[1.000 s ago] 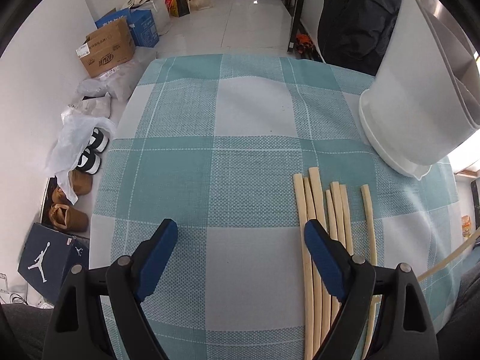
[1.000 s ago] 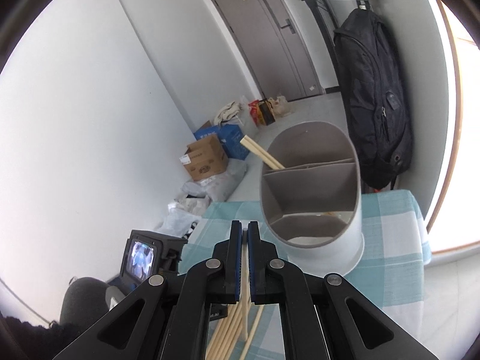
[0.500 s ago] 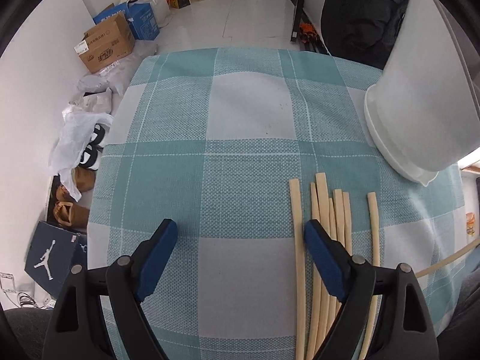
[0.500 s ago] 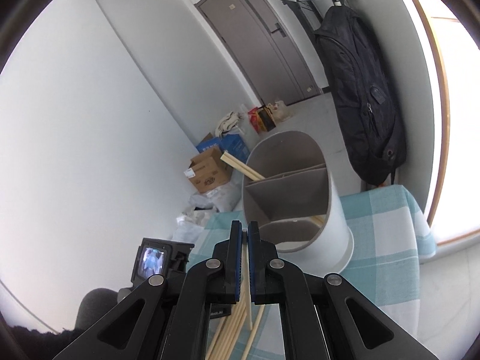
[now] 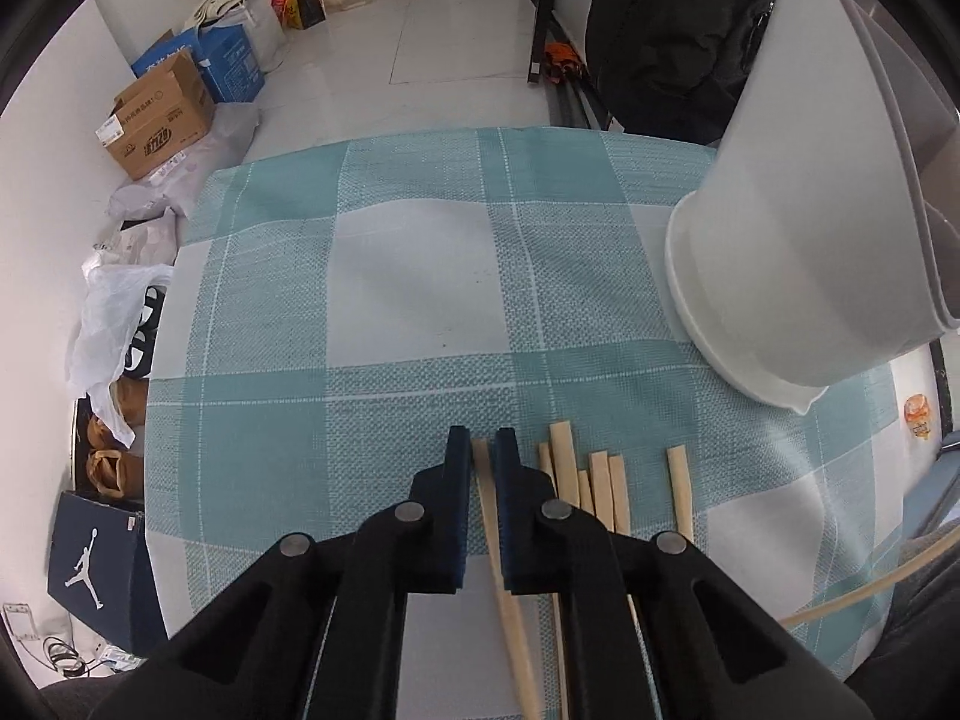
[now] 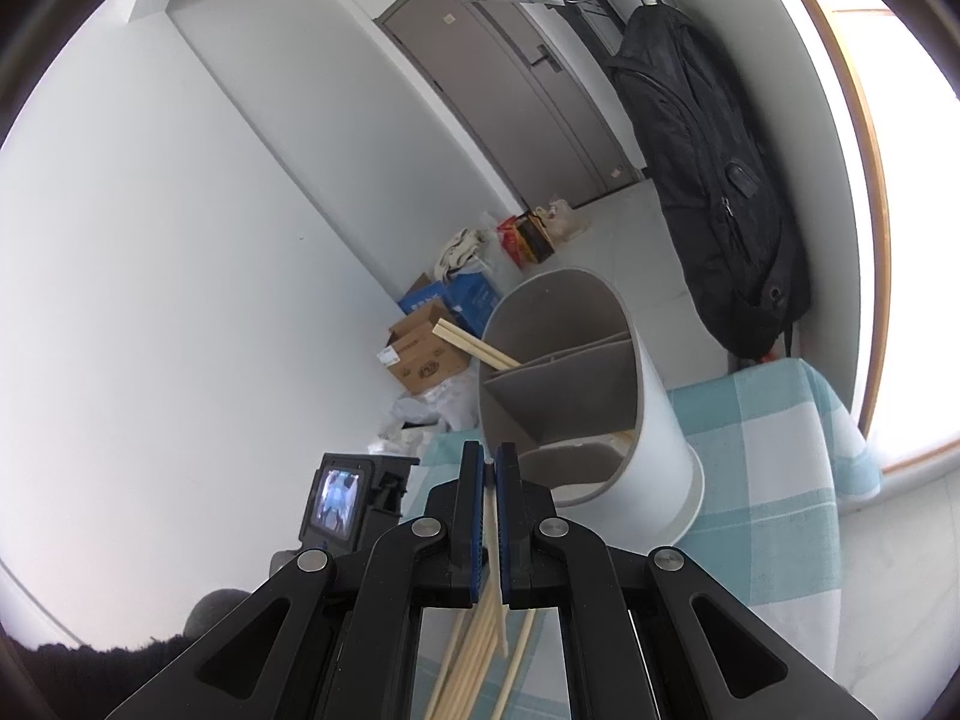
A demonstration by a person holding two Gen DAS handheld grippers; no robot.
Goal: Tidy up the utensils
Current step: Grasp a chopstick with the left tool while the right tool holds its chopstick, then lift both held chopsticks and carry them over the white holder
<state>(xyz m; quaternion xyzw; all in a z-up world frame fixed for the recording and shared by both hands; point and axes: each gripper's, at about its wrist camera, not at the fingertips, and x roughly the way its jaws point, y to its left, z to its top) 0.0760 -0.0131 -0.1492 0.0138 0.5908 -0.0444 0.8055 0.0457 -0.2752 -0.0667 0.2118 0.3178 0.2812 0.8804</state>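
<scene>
Down on the checked tabletop [image 5: 420, 276], the left gripper [image 5: 482, 450] pinches one chopstick [image 5: 507, 594] beside the loose chopsticks [image 5: 600, 486]. The right gripper [image 6: 489, 462] clamps another chopstick [image 6: 493, 531], raised before the white holder [image 6: 654, 420].

Seven chopsticks [image 5: 618, 489] – one holder [image 5: 798, 276], two grippers [image 5: 483, 456]

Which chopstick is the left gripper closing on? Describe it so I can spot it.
On the teal-and-white checked tablecloth, near the white plastic utensil holder, lies a row of pale wooden chopsticks. It is the leftmost chopstick, apart from the bunch, between the left gripper pads.
</scene>
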